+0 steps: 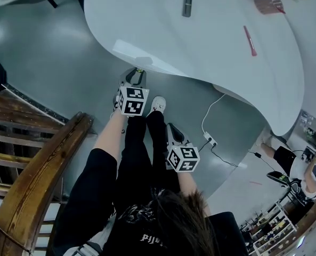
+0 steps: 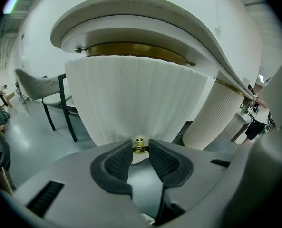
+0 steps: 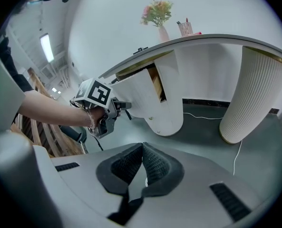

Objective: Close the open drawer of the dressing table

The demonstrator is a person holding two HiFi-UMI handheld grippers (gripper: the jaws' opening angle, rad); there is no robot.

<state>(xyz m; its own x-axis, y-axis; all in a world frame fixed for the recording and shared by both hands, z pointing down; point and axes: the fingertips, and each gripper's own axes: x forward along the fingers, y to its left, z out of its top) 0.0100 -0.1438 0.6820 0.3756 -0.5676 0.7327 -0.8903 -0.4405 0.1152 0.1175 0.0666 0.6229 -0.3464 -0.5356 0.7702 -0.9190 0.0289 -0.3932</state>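
Observation:
The dressing table (image 1: 200,31) has a white curved top. Its drawer (image 3: 152,101) stands pulled out, with a wooden side showing. In the left gripper view the drawer's white ribbed front (image 2: 136,94) fills the middle, and a small brass knob (image 2: 140,147) sits low on it. My left gripper (image 2: 140,143) is shut on that knob, one pad on either side. From above, the left gripper (image 1: 136,74) reaches under the table's edge. My right gripper (image 3: 143,147) is shut with nothing in it and hangs back over the floor, seen in the head view as right gripper (image 1: 172,128).
A ribbed white table leg (image 3: 252,94) stands to the right, with a white cable (image 1: 213,108) and power strip (image 1: 210,139) on the floor. A wooden chair (image 1: 35,175) is close on the left. A vase of flowers (image 3: 158,15), a cup (image 3: 185,28) and a red pen (image 1: 250,40) are on top.

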